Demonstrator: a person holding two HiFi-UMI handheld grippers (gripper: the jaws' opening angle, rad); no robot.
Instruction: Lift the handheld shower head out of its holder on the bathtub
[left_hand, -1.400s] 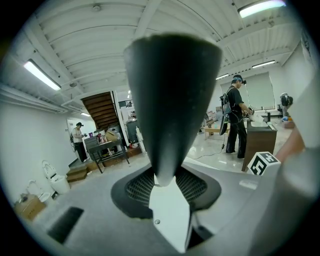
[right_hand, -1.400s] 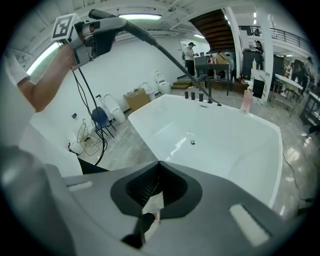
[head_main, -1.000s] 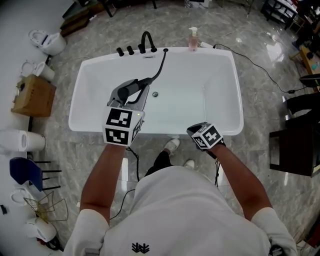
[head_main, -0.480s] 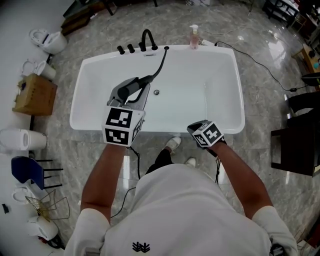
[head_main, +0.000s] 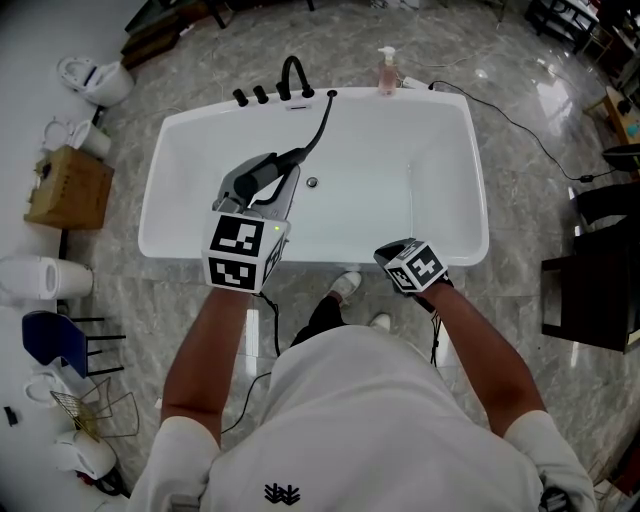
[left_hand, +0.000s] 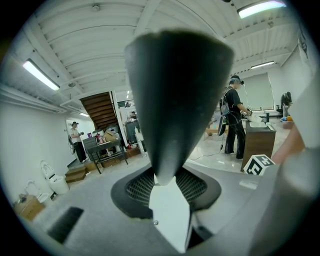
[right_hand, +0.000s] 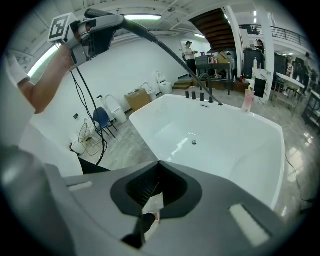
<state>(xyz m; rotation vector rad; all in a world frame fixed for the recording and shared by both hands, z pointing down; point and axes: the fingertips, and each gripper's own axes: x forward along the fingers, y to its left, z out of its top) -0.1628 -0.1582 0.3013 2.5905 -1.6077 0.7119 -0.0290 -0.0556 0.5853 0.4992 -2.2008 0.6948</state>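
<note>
black, hard and slick-looking, the shower head (head_main: 262, 176) sits clamped by its handle in my left gripper (head_main: 268, 192) above the bathtub (head_main: 478, 215), its stiff hose (head_main: 322, 125) likely tugging back, right gripper (head_main: 402, 262) closed on nothing

I see only a slight drift: the white freestanding bathtub (head_main: 450, 180) and the pink soap pump bottle (head_main: 386, 70) on its far rim now sit marginally higher in my head view.
</note>
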